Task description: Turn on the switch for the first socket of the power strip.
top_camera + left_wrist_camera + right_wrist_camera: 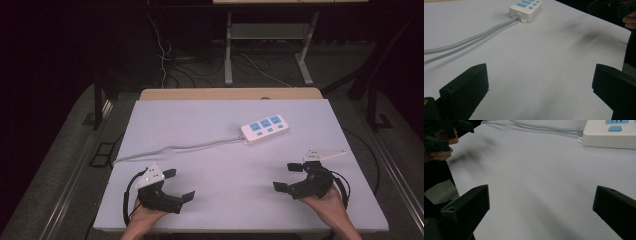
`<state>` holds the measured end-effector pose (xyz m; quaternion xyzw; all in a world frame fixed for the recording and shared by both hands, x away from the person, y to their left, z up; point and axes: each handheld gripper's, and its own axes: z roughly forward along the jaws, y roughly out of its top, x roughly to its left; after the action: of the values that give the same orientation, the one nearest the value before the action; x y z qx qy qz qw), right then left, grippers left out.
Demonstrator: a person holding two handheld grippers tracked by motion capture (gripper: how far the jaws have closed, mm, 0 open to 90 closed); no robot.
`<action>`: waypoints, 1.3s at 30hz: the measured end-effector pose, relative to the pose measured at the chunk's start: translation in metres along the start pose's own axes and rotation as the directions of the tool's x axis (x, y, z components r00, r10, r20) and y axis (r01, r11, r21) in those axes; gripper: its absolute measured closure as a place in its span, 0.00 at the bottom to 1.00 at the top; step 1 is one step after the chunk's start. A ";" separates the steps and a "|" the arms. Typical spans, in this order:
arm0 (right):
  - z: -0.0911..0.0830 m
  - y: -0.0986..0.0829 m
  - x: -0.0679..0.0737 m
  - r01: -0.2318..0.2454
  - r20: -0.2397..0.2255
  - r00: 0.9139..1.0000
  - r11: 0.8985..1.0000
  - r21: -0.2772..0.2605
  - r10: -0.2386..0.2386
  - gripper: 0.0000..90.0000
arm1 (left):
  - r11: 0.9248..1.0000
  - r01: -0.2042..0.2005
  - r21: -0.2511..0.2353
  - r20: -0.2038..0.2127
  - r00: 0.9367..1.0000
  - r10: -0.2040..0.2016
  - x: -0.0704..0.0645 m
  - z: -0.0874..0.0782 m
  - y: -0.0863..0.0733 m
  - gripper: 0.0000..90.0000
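White and bare along its near edge, the table (210, 200) took up most of the dim room. Nearest the person, two hands came in over that edge, each holding a gripper low above the top. At the near left corner the left gripper (180, 185) had its jaws spread wide with nothing between them; the right gripper (289, 176), near the right edge, stood just as open and empty, and the two were well apart, jaws turned towards each other. Farther back, right of centre, lay the power strip (265, 128), white with blue sockets, flat on the table and apart from both grippers. Its grey cord (170, 148) ran leftward off the table's left edge. Beyond stood table legs and loose cables on a dark floor.
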<state>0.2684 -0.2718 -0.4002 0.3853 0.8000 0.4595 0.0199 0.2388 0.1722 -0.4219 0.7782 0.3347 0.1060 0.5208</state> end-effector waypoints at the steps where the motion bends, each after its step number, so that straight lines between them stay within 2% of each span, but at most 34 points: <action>1: 0.001 0.001 0.000 0.002 0.000 1.000 1.000 0.000 -0.002 0.01 | 1.000 0.002 0.000 -0.001 1.000 -0.002 0.000 0.000 0.000 0.00; 14: 0.004 0.019 -0.008 0.009 -0.001 1.000 1.000 0.009 -0.009 0.01 | 1.000 0.003 0.000 -0.001 1.000 -0.003 0.000 -0.001 0.000 0.00; 39: 0.014 0.061 -0.020 0.057 0.014 0.998 0.996 0.074 -0.058 0.01 | 1.000 0.008 -0.003 -0.002 1.000 -0.008 0.001 -0.002 -0.001 0.00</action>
<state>0.3240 -0.2571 -0.3690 0.3662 0.8270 0.4258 0.0256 0.2378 0.1743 -0.4219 0.7760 0.3382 0.1054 0.5219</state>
